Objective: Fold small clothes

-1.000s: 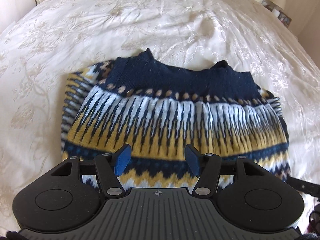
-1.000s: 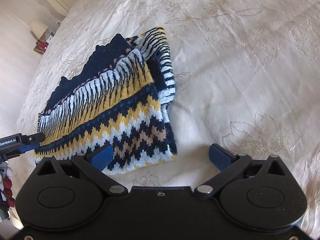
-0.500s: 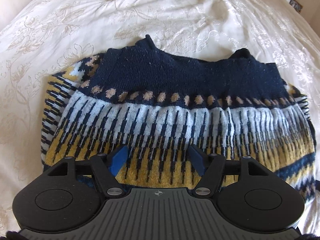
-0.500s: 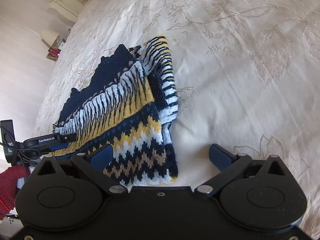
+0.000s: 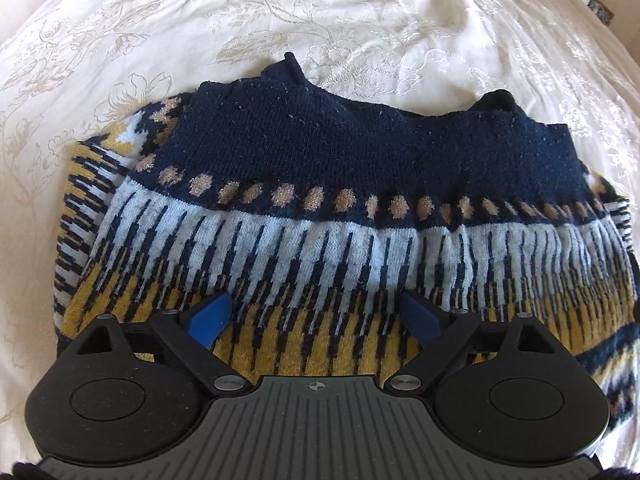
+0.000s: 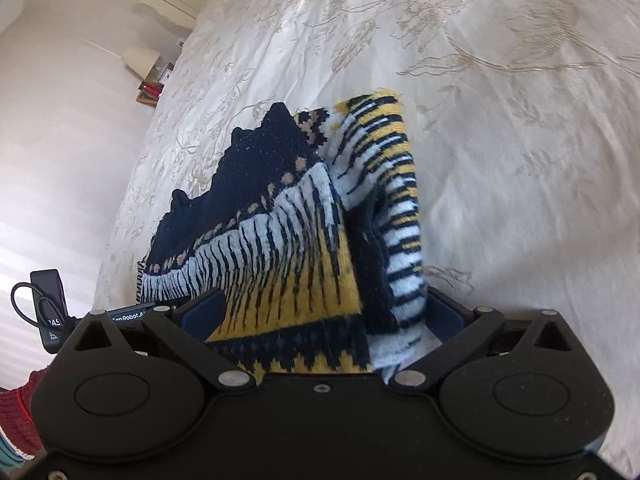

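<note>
Left gripper (image 5: pixel 316 316) spread wide, hovering over sweater (image 5: pixel 320 240) middle. Right gripper (image 6: pixel 320 316) also spread, straddling sweater's near edge, probably lining up a grasp for folding.

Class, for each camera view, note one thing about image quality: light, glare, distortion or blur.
Left wrist view: fisheye bends the cream embroidered bedspread into a dome; the navy, white and mustard knitted sweater is evenly lit and sharp. Right wrist view: daylight puts a sheen on the bedspread, and the sweater between the open right tongs looks soft close to the lens.
</note>
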`<act>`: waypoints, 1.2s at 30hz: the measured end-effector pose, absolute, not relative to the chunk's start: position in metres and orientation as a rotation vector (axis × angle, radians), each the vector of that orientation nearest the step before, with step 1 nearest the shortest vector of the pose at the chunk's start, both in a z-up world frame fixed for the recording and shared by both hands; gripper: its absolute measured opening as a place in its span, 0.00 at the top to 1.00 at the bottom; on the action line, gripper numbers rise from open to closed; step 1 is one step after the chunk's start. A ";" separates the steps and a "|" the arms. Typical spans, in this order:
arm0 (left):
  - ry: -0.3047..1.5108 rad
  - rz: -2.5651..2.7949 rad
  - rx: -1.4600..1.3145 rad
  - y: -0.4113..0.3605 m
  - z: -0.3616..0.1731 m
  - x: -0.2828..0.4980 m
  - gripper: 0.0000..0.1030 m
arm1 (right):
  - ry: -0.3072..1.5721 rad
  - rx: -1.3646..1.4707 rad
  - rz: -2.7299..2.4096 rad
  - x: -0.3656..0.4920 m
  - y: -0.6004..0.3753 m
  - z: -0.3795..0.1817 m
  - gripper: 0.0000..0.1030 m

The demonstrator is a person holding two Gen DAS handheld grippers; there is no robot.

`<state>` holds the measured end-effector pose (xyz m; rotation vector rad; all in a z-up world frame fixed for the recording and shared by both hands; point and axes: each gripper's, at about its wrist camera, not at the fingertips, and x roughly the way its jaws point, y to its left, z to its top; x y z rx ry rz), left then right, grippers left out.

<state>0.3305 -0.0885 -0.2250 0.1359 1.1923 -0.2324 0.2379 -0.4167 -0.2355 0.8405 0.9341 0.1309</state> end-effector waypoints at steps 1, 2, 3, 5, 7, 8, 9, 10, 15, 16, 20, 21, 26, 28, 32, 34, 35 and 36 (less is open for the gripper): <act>1.193 -0.229 0.135 -0.089 -0.225 0.330 0.09 | 0.935 0.837 0.140 0.243 -0.416 -0.236 0.00; 1.195 -0.226 0.133 -0.090 -0.225 0.330 0.08 | 0.935 0.834 0.152 0.248 -0.415 -0.237 0.00; 1.197 -0.224 0.131 -0.091 -0.226 0.330 0.06 | 0.934 0.833 0.160 0.252 -0.414 -0.237 0.00; 1.204 -0.231 0.113 -0.091 -0.227 0.331 0.01 | 0.927 0.841 0.180 0.260 -0.414 -0.239 0.00; 1.207 -0.222 0.103 -0.091 -0.228 0.334 0.00 | 0.927 0.851 0.187 0.266 -0.413 -0.240 0.00; 1.210 -0.217 0.106 -0.092 -0.229 0.335 0.00 | 0.927 0.856 0.189 0.268 -0.413 -0.241 0.00; 1.219 -0.216 0.111 -0.095 -0.229 0.338 0.01 | 0.926 0.859 0.189 0.269 -0.413 -0.241 0.00; 1.232 -0.218 0.114 -0.097 -0.227 0.342 0.01 | 0.925 0.862 0.187 0.270 -0.412 -0.242 0.00; 1.172 -0.237 0.105 -0.104 -0.201 0.356 0.17 | 0.925 0.841 0.191 0.271 -0.409 -0.241 0.00; 1.161 -0.239 0.110 -0.107 -0.198 0.360 0.17 | 0.926 0.834 0.193 0.271 -0.408 -0.241 0.00; 1.187 -0.205 0.131 -0.119 -0.209 0.387 0.17 | 0.928 0.837 0.190 0.273 -0.408 -0.241 0.00; 1.197 -0.189 0.131 -0.120 -0.216 0.391 0.16 | 0.928 0.844 0.189 0.274 -0.409 -0.241 0.00; 1.195 -0.166 0.171 -0.128 -0.237 0.402 0.07 | 0.936 0.874 0.198 0.274 -0.415 -0.242 0.00; 1.190 -0.165 0.167 -0.130 -0.236 0.402 0.08 | 0.941 0.880 0.203 0.274 -0.417 -0.242 0.00; 1.167 -0.201 0.140 -0.119 -0.216 0.385 0.18 | 0.947 0.900 0.206 0.274 -0.420 -0.241 0.06; 1.147 -0.210 0.130 -0.107 -0.204 0.370 0.19 | 0.954 0.895 0.192 0.273 -0.420 -0.239 0.23; 1.133 -0.209 0.123 -0.100 -0.198 0.361 0.19 | 0.959 0.889 0.182 0.271 -0.421 -0.238 0.35; 1.127 -0.209 0.117 -0.093 -0.192 0.353 0.19 | 0.967 0.884 0.169 0.270 -0.421 -0.238 0.40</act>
